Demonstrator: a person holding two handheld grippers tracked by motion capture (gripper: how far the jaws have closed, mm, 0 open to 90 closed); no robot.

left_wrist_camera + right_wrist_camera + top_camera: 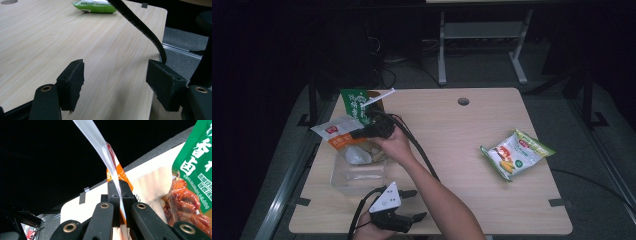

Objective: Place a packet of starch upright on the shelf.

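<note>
My right gripper (357, 133) reaches across to the table's left side and is shut on the edge of a white and orange snack bag (337, 134). In the right gripper view its jaws (120, 185) pinch the bag's thin sealed edge (110, 157). The bag hangs over a clear plastic container (343, 181). Just behind it a green snack bag (354, 104) stands upright, also seen close by as the green bag (197, 155). My left gripper (414, 205) rests at the table's front edge, open, with nothing between its jaws (115, 70).
A green and white snack bag (517, 154) lies flat on the right half of the table, the same bag (95, 7) seen far off in the left gripper view. The right gripper's black cable (140, 25) trails across the table (462, 135). A cable hole (463, 101) sits near the far edge.
</note>
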